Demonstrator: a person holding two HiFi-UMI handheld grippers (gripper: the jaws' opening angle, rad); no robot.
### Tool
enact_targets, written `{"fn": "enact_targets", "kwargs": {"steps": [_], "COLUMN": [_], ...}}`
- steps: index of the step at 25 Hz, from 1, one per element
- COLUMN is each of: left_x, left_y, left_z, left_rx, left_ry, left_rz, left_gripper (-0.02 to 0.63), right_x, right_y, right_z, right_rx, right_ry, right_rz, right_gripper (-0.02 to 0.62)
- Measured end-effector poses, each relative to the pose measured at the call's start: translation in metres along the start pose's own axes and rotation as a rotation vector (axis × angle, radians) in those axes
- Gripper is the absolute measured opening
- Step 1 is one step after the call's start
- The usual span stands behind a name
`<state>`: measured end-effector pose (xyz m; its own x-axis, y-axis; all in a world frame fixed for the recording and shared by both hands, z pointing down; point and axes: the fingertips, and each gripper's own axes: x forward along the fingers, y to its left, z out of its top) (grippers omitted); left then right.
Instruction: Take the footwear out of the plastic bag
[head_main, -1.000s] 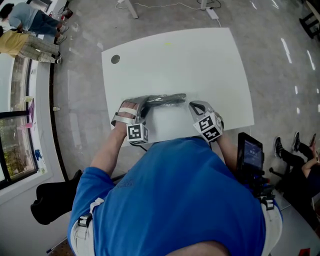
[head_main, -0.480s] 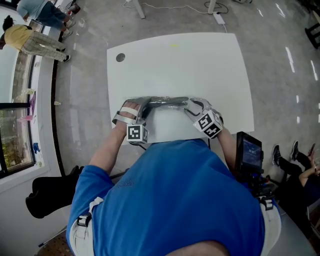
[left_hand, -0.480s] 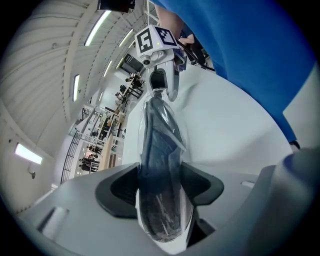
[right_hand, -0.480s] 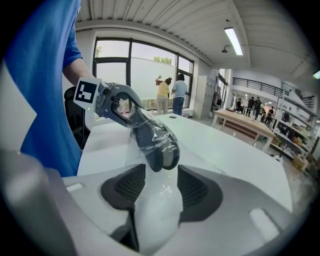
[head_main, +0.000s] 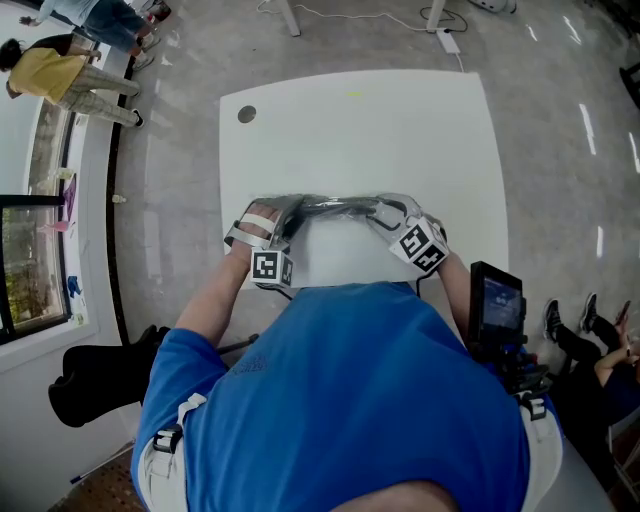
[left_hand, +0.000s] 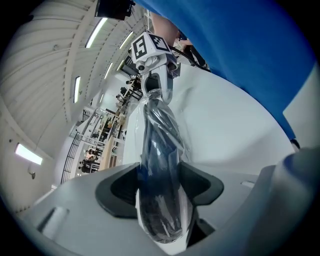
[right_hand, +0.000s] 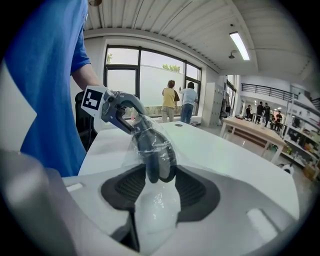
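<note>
A dark shoe in a clear plastic bag (head_main: 335, 205) lies stretched across the near part of the white table (head_main: 400, 130), held up between my two grippers. My left gripper (head_main: 287, 212) is shut on one end; in the left gripper view the bagged shoe (left_hand: 159, 150) fills the gap of that gripper (left_hand: 160, 182). My right gripper (head_main: 382, 212) is at the other end. Its jaws (right_hand: 160, 185) have just been opening, and the shoe's tip (right_hand: 157, 157) and loose plastic hang between the pads.
A round hole (head_main: 247, 114) marks the table's far left corner. A dark screen on a stand (head_main: 497, 305) stands right of me. A black bag (head_main: 100, 380) sits on the floor at the left. People stand at the far left (head_main: 80, 75).
My right gripper has shifted a little left toward the bag's end and rolled. The left gripper has kept its hold in place.
</note>
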<state>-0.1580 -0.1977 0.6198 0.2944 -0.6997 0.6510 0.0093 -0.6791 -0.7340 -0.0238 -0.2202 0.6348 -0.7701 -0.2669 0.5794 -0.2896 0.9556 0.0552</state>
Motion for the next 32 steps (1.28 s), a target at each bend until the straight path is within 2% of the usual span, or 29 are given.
{"fn": "enact_targets", "kwargs": {"steps": [2, 4, 9, 15, 20, 25, 29, 32], "left_x": [-0.001, -0.002, -0.003, 0.002, 0.006, 0.008, 0.011, 0.012], "left_y": [-0.001, -0.003, -0.007, -0.008, -0.005, -0.004, -0.004, -0.005], "left_z": [-0.001, -0.002, -0.011, -0.02, -0.02, -0.019, -0.015, -0.012], "left_rx": [0.001, 0.003, 0.007, 0.002, -0.009, 0.004, 0.003, 0.007], "left_ry": [0.0, -0.002, -0.006, -0.001, -0.002, -0.002, 0.003, 0.003], "left_rz": [-0.002, -0.007, -0.021, -0.029, -0.038, -0.036, -0.036, -0.04], "left_gripper": [0.261, 0.261, 0.255, 0.221, 0.216, 0.215, 0.213, 0.213], "right_x": [-0.003, -0.005, -0.011, -0.027, -0.027, -0.024, -0.016, -0.007], "right_y": [-0.001, 0.001, 0.009, -0.006, -0.005, -0.003, 0.007, 0.01], "right_z": [0.0, 0.0, -0.009, -0.034, -0.033, -0.022, -0.012, -0.013], "right_rx": [-0.024, -0.048, -0.111, -0.097, -0.106, -0.153, -0.201, -0.27], "right_ry": [0.012, 0.014, 0.024, 0.073, 0.085, 0.082, 0.093, 0.146], "right_rz": [-0.018, -0.02, -0.003, -0.035, -0.025, -0.016, 0.009, -0.003], "right_gripper": [0.125, 0.091, 0.074, 0.072, 0.088, 0.164, 0.167, 0.15]}}
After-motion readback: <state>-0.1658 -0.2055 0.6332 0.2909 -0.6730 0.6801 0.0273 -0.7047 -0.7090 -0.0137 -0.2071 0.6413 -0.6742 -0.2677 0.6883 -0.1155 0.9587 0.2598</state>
